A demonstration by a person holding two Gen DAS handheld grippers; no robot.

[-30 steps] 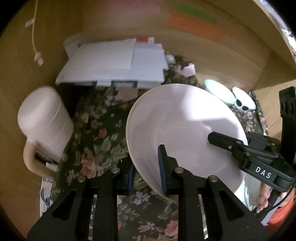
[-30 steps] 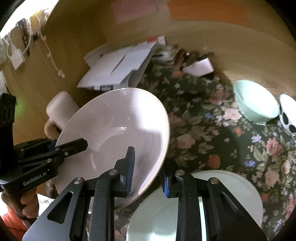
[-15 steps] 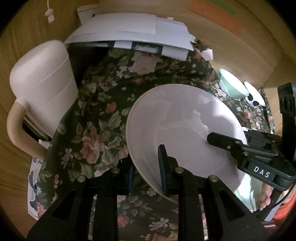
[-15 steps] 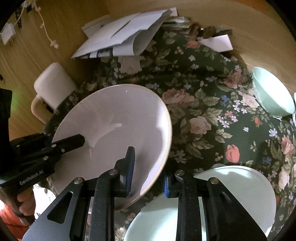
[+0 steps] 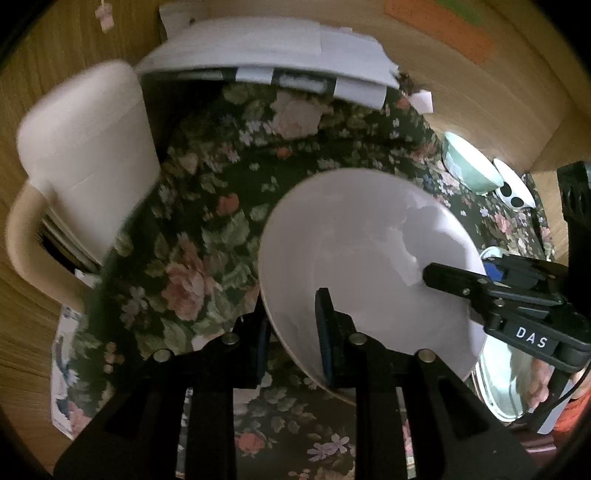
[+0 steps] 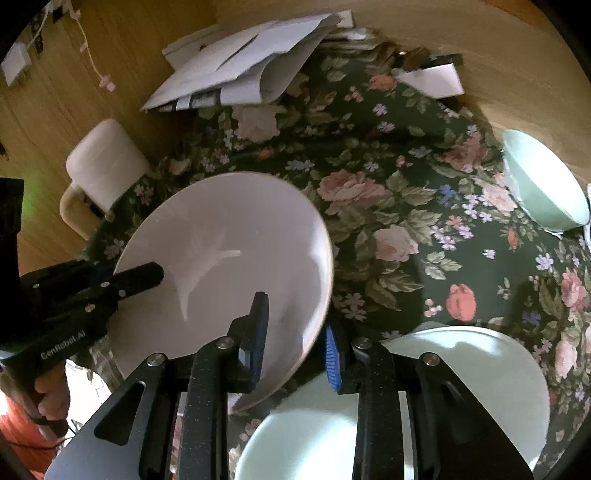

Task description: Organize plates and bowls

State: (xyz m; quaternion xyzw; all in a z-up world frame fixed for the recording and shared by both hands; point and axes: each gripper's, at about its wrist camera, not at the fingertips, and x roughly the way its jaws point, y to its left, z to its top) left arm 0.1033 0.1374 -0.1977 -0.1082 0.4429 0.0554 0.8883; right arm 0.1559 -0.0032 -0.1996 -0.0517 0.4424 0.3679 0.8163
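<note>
Wood-panelled walls (image 5: 55, 92) all round, with a dark flowered cloth (image 5: 192, 258) over the table.

From the left wrist:
- Far on the cloth, a slumped stack of white papers (image 5: 277, 48). Above it on the wall, orange and green patches (image 5: 443, 26) with no readable writing.
- At far left, a white rounded container (image 5: 85, 147) with a beige handle, blurred.
- At far right, a mint bowl (image 5: 472, 166), and just beside it a white dish with black spots (image 5: 513, 188).
- At centre, a large white plate (image 5: 362, 251), tilted over the cloth. Contact with the cloth impossible to tell.
- Left gripper (image 5: 293, 325) pressed together on the plate's near rim, one pad inside and one beneath.
- Right gripper (image 5: 461, 273) reaching in from the right onto the plate's right edge, with "DAS" in white on its black body and a hand (image 5: 535, 376) below it.
- Under that edge, part of a pale green plate (image 5: 495, 384).

From the right wrist:
- Same cloth, with the papers far left of centre, the mint bowl far right and the white container at left.
- White plate at centre left, tilted, its right rim between the blue pads of the right gripper (image 6: 295, 343).
- Jaws easing apart there, with the right pad seemingly just off the rim.
- Left gripper (image 6: 147, 273) lying over the plate's left edge, marked "GenRobot.AI", with fingers around its grip at bottom left.
- Pale green plate flat on the cloth at near right, partly under the white plate's edge.
</note>
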